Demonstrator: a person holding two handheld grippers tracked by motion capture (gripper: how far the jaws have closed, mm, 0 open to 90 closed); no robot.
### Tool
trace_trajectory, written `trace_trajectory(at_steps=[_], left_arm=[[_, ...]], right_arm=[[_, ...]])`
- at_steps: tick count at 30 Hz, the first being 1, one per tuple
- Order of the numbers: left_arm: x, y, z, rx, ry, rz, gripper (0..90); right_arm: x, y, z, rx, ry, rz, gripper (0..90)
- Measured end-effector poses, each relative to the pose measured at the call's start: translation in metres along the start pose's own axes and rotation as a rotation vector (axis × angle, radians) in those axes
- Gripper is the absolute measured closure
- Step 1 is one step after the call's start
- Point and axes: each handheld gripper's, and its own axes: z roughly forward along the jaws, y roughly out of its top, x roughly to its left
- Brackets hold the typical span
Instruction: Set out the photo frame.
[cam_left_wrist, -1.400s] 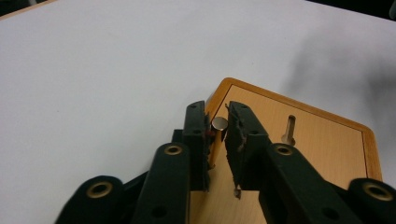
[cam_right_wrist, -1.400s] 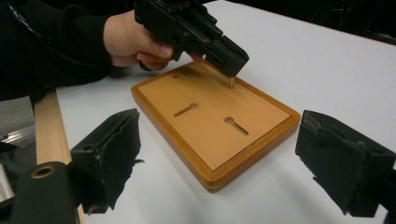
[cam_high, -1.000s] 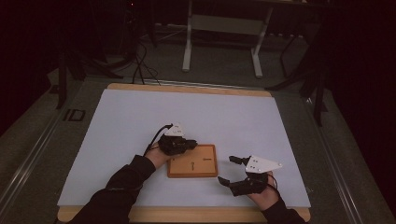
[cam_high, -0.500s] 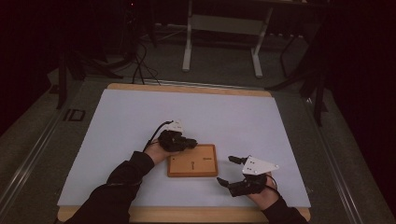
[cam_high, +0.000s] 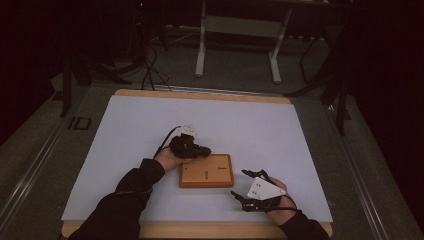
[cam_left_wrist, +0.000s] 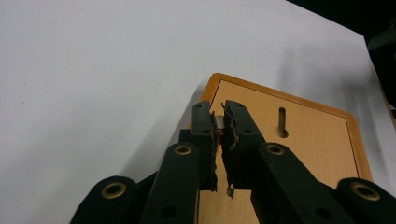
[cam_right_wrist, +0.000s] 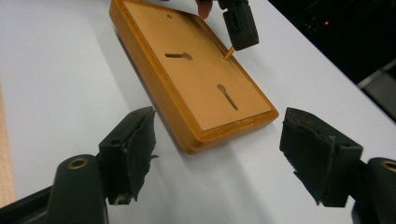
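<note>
A flat wooden board (cam_high: 206, 171) with two keyhole slots (cam_right_wrist: 228, 96) lies on the white table. My left gripper (cam_high: 201, 149) hovers over the board's far left corner, shut on a small wooden peg (cam_right_wrist: 228, 53) whose tip touches the board's top. In the left gripper view the jaws (cam_left_wrist: 218, 128) stand almost together with the pale peg between them. My right gripper (cam_high: 242, 186) sits just right of the board. Its jaws (cam_right_wrist: 217, 158) have just been closing but are still wide apart, with the board's near corner (cam_right_wrist: 224, 130) in front of the gap, untouched.
The white sheet (cam_high: 125, 150) covers a wood-edged table (cam_high: 200, 93). A metal stand (cam_high: 237, 30) and cables (cam_high: 145, 70) occupy the dark floor beyond the far edge. A person's dark sleeves (cam_high: 125, 200) enter from the bottom.
The right gripper's jaws stand a little closer together than before. Both hands stay about where they were.
</note>
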Motion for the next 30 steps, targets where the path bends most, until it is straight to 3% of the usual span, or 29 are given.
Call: trace_trajectory(at_steps=[5,14,18,21,30], left_arm=[[0.001,0.001,0.0,0.009,-0.006,0.001,83.8],[0.006,0.002,0.0,0.01,-0.03,-0.025,83.9],[0.008,0.003,0.001,0.01,-0.034,-0.038,84.0],[0.008,0.003,0.001,0.015,-0.035,-0.032,84.0],[0.008,0.004,0.001,0.018,-0.037,-0.029,83.9]], right_arm=[[0.015,0.003,0.004,0.036,-0.059,-0.152,37.6],[0.033,-0.005,0.024,0.162,-0.159,-0.463,36.3],[0.038,-0.008,0.035,0.186,-0.206,-0.572,41.9],[0.04,-0.009,0.04,0.194,-0.234,-0.626,46.4],[0.045,-0.01,0.048,0.209,-0.266,-0.714,57.3]])
